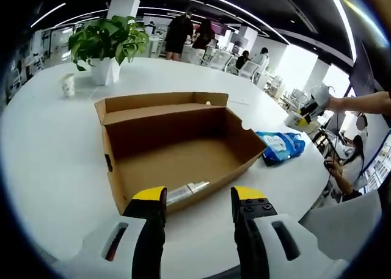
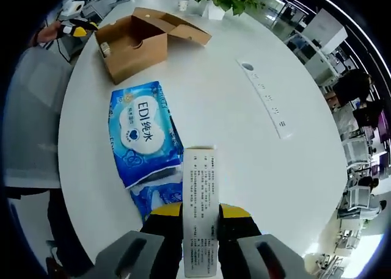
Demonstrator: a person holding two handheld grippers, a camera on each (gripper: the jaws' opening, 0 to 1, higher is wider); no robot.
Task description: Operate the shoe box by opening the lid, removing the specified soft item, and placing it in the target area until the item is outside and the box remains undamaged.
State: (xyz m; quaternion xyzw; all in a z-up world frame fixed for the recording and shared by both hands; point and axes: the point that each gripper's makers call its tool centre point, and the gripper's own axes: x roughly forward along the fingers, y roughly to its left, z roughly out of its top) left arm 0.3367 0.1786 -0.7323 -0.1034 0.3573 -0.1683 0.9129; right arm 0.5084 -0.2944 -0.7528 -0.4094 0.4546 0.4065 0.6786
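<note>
Brown corrugated cardboard forms the shoe box (image 1: 177, 148), which is seen in the left gripper view lying open on a white round table (image 1: 49, 163), its lid (image 1: 162, 105) folded back on the far side. The interior is bare apart from a strip of tape or label (image 1: 186, 192) near the front wall. The left gripper (image 1: 200, 199) is held just before the box's near edge; its yellow-tipped jaws stand apart with nothing between them. To the right of the box, close to its corner, a blue soft pack of wipes (image 1: 280, 146) is seen lying on the table — outside the box. A potted plant (image 1: 109, 44) and a small paper cup (image 1: 68, 84) stand at the far side of the table, and the right gripper (image 1: 305, 114) is seen at the right, held by a person's arm. People are visible in the office behind.

In the right gripper view, the blue wipes pack (image 2: 143, 138) lies flat on the table, printed side up, well apart from the open box (image 2: 137, 41) farther off. The right gripper (image 2: 200, 215) has its jaws closed against a white, text-printed flap or label (image 2: 200, 212), which runs between them — whether it is joined to the pack cannot be told. A white power strip (image 2: 266, 99) lies to the right on the table (image 2: 244, 169).
</note>
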